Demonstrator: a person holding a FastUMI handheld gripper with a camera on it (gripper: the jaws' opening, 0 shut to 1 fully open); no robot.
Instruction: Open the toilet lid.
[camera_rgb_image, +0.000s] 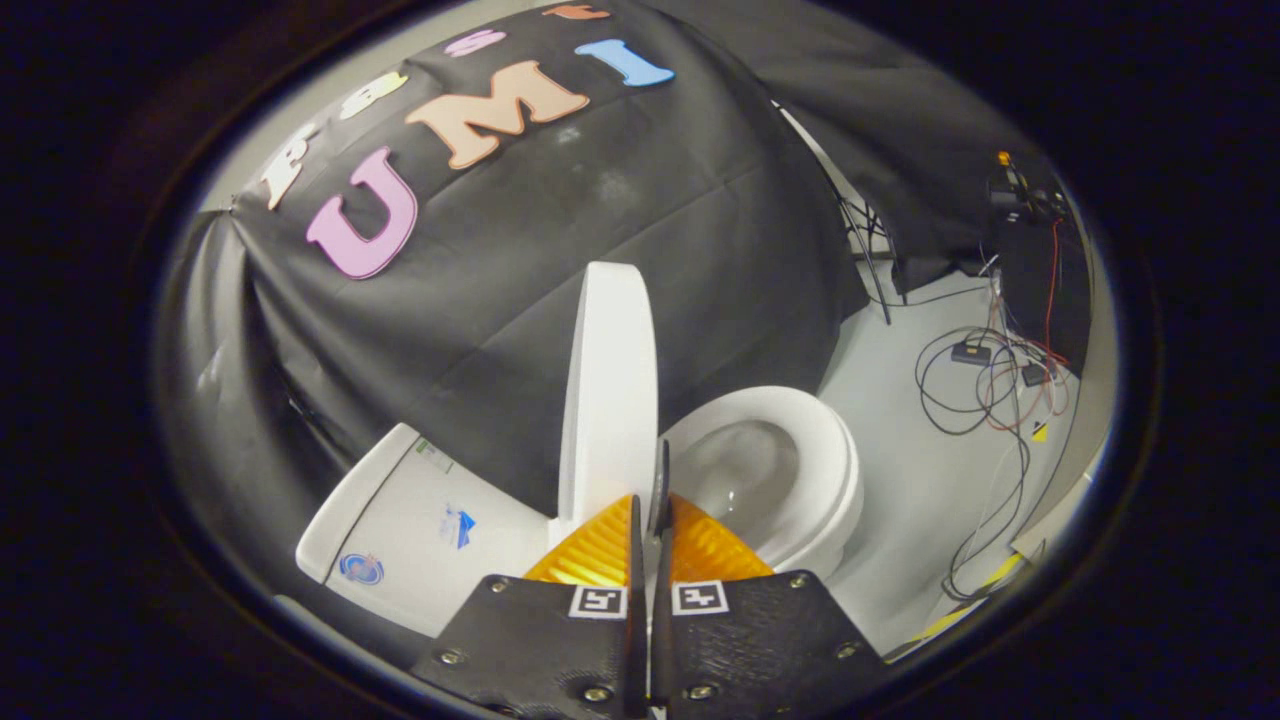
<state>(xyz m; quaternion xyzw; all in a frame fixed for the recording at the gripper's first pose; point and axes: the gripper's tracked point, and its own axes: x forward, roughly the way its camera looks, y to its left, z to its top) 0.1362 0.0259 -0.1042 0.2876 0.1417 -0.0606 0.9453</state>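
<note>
Already raised, the toilet lid (610, 390) stands upright at the centre of the frame, edge-on, just ahead of the gripper (650, 520). Its fingers sit nearly closed at bottom centre, nothing gripped. The open bowl (800, 470) lies lower right, the tank (420, 520) lower left.

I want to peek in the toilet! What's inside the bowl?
The toilet bowl looks bare and white inside; the lid stands raised. The bottom of the bowl hides behind the gripper, whose fingers are closed together with nothing between them.
</note>
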